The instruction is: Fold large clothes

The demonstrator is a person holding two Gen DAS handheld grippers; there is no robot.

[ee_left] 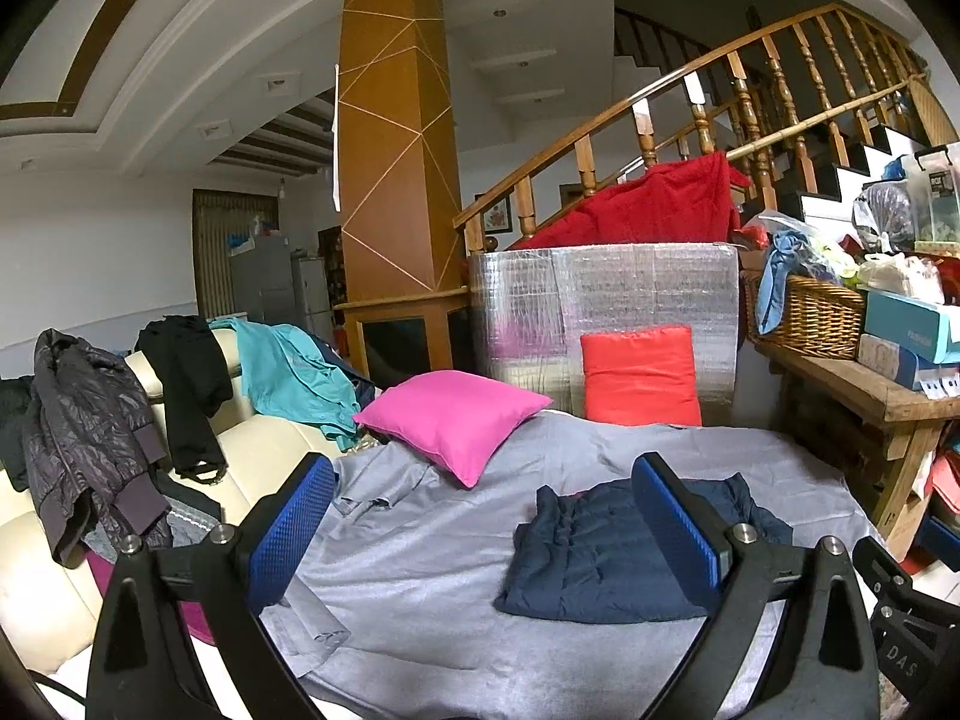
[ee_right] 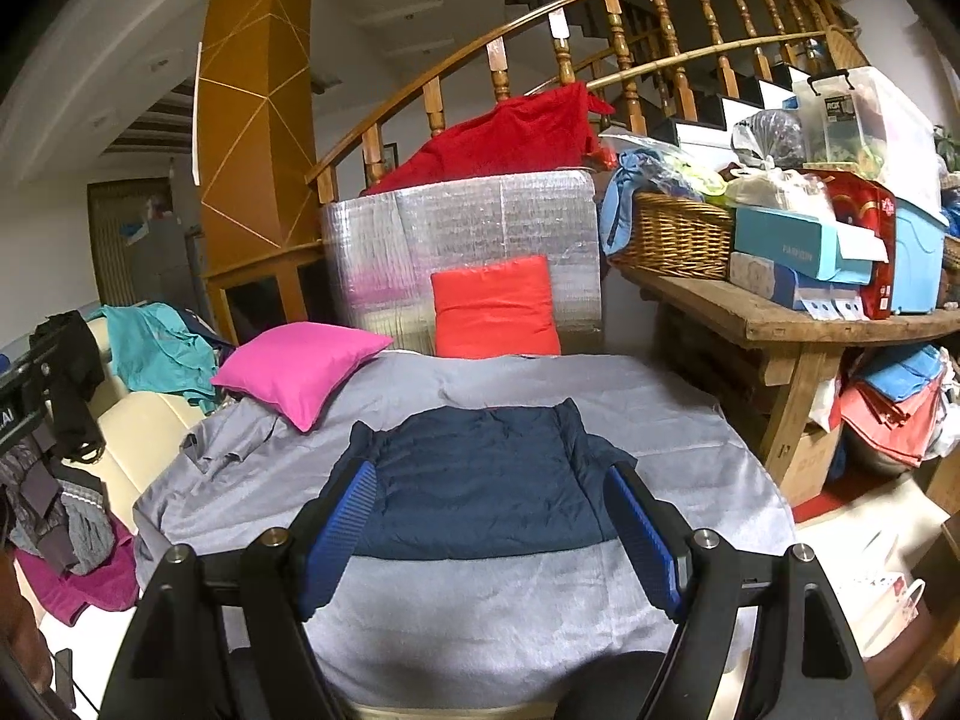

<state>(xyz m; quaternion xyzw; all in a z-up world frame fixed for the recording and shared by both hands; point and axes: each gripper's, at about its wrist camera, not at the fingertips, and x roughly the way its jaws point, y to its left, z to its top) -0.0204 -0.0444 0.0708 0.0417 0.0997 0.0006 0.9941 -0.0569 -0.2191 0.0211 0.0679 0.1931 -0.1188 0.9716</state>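
A folded navy jacket (ee_right: 480, 480) lies mid-frame on the grey sheet (ee_right: 660, 420). Both the left claw (ee_left: 486, 525) and right claw (ee_right: 492, 531) gape wide, empty. Pink cushion (ee_right: 297, 366), wooden staircase (ee_right: 660, 30) behind.

Your left gripper (ee_left: 483, 519) points forward and a little downward, its jaws standing wide apart with nothing between the blue pads (ee_left: 294, 531). Your right gripper (ee_right: 492, 531) tips down somewhat more steeply, and its jaws are also spread wide and hold nothing, the blue pads (ee_right: 339, 531) clear on both sides. In the left wrist view, a black part of your right gripper shows at the lower right edge, just beside the left one.
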